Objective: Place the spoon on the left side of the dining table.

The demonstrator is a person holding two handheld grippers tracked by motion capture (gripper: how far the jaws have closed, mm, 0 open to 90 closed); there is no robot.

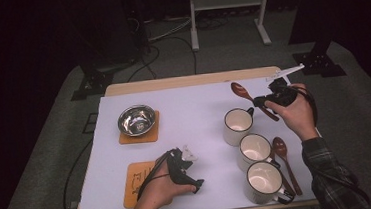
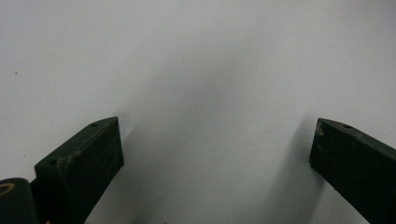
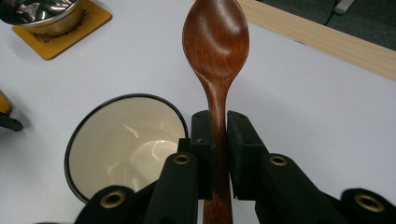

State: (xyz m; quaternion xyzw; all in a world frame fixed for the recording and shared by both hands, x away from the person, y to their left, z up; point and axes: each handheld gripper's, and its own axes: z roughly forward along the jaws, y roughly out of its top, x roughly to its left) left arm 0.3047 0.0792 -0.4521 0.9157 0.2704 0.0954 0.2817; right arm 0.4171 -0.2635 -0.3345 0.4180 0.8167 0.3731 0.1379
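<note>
While the left gripper (image 1: 194,184) rests on the white sheet (image 1: 194,109), well left of the mugs, its jaws stand spread with nothing between them. Nearest the far mug (image 1: 237,125), just right of and above it, the right gripper (image 3: 219,135) pinches the spoon (image 3: 215,46) by its handle, bowl end forward.

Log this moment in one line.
right tongs: shut on spoon | left tongs: open, over table | mug: empty
</note>
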